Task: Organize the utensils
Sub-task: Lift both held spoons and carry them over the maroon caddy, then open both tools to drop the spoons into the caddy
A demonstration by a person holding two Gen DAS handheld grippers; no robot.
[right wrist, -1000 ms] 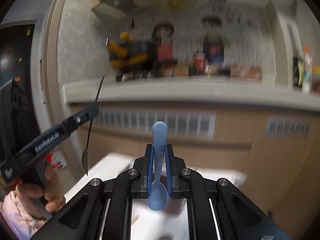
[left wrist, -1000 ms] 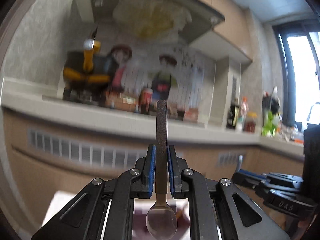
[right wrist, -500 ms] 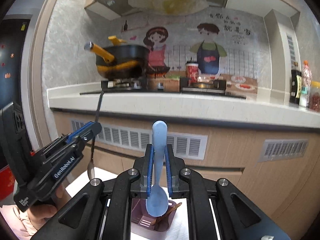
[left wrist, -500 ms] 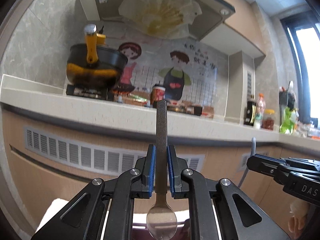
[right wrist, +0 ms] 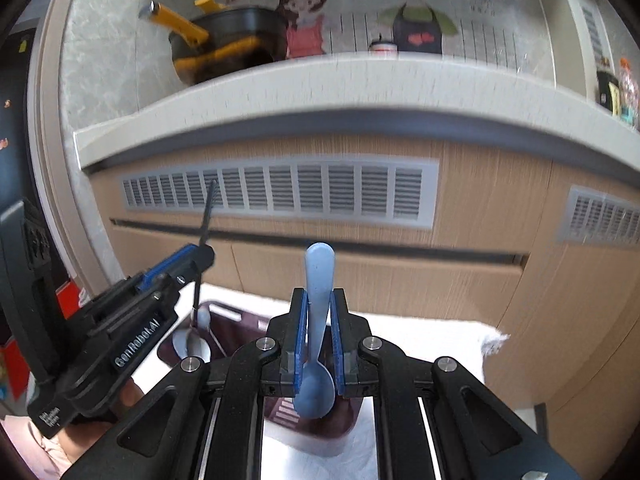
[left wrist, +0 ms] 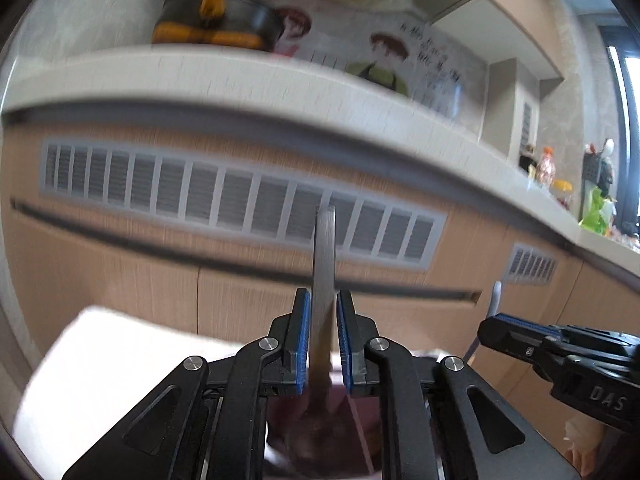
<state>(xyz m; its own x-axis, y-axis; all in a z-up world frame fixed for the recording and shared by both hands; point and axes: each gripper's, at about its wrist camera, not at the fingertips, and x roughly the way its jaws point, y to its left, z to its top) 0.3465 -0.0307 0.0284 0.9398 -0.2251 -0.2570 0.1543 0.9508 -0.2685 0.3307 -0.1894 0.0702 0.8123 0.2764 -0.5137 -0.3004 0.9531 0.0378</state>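
Observation:
My left gripper (left wrist: 323,300) is shut on the handle of a metal spoon (left wrist: 323,256), which stands upright with its bowl down. The bowl is blurred inside a maroon utensil holder (left wrist: 280,420). In the right wrist view the metal spoon's bowl (right wrist: 192,344) hangs at the maroon holder's (right wrist: 240,332) left end, under the left gripper (right wrist: 194,258). My right gripper (right wrist: 319,300) has a blue plastic spoon (right wrist: 318,272) upright between its pads, bowl down over the holder. Its jaws are opening, but the pads still touch the handle. The right gripper (left wrist: 492,328) also shows at the right of the left wrist view.
The holder stands on a white cloth (right wrist: 420,340). Behind it runs a wooden cabinet front with grey vents (right wrist: 280,192) under a pale counter (right wrist: 320,80). A black pot with yellow handles (right wrist: 224,44) sits on the counter. A hand (right wrist: 60,448) grips the left tool.
Both grippers have come down with their spoons; the counter has risen in both views. The maroon holder has come in close under both spoon bowls.

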